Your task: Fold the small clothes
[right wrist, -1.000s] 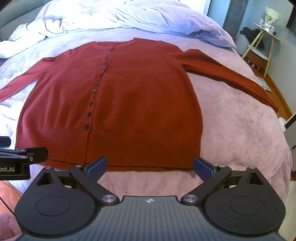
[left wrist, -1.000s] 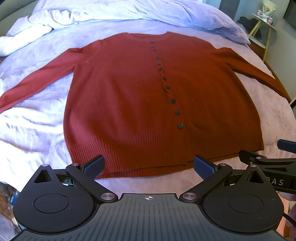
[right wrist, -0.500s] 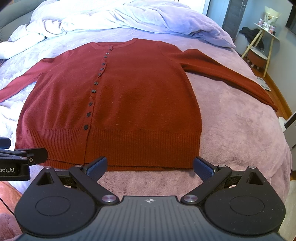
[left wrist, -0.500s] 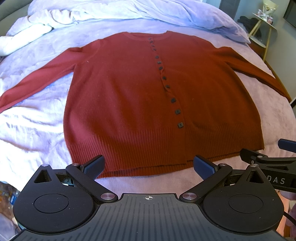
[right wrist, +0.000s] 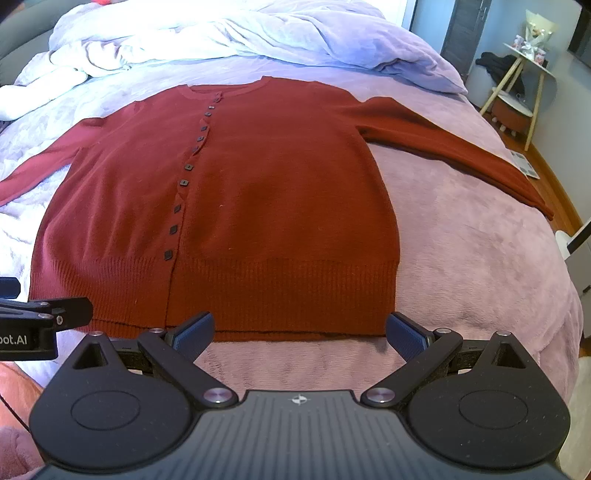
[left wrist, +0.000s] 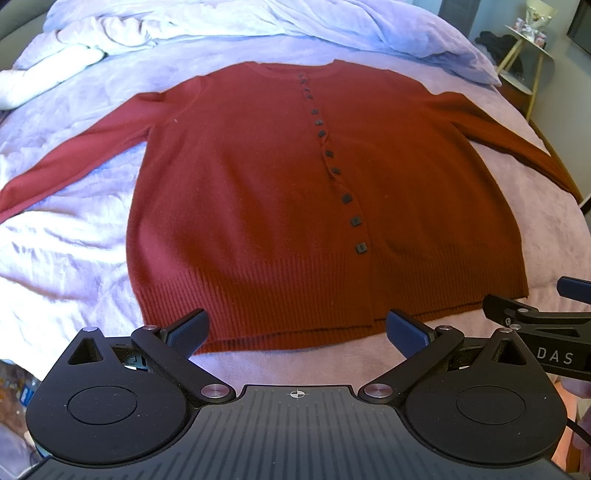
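Note:
A dark red buttoned cardigan (left wrist: 258,192) (right wrist: 266,184) lies flat and face up on the bed, sleeves spread to both sides, its ribbed hem nearest me. My left gripper (left wrist: 297,326) hangs open just short of the hem, nothing between its blue pads. My right gripper (right wrist: 299,328) is open too, over the hem's right half, also holding nothing. Each gripper's tip shows at the edge of the other's view: the right gripper (left wrist: 535,317) in the left wrist view and the left gripper (right wrist: 44,314) in the right wrist view.
The bed has a lilac plush cover (right wrist: 461,240) with a rumpled duvet (right wrist: 221,33) heaped at the far end. Beyond the bed's right side stand a small side table (right wrist: 524,70) and a wooden floor (right wrist: 554,173).
Both grippers have crept slightly forward toward the hem and stay open. The cardigan has not moved.

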Available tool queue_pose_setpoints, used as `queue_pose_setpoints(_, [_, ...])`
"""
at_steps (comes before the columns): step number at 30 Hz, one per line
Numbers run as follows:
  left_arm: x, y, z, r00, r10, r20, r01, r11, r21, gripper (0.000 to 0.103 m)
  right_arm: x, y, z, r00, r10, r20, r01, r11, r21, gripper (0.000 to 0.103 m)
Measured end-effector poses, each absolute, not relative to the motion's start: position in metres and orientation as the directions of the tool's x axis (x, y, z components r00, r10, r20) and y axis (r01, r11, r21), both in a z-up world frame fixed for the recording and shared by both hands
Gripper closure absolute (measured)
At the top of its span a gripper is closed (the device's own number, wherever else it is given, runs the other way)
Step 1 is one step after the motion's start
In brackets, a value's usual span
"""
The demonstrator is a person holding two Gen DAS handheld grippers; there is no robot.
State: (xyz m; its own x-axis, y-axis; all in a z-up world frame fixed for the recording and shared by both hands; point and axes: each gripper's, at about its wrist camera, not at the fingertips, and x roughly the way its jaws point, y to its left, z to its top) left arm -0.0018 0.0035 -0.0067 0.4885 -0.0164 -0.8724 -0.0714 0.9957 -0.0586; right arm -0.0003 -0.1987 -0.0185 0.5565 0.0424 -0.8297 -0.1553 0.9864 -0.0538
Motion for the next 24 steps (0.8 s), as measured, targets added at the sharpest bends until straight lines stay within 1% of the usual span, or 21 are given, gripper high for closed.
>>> queue_pose_setpoints(24, [0.0045,0.0047,-0.0078,0.467,-0.022,-0.884,-0.077,0.995,-0.065,0.0,0.0007,-0.2017,-0.0195,0.559,0.053,-0.828,-0.145,0.989,-0.035,0.004])
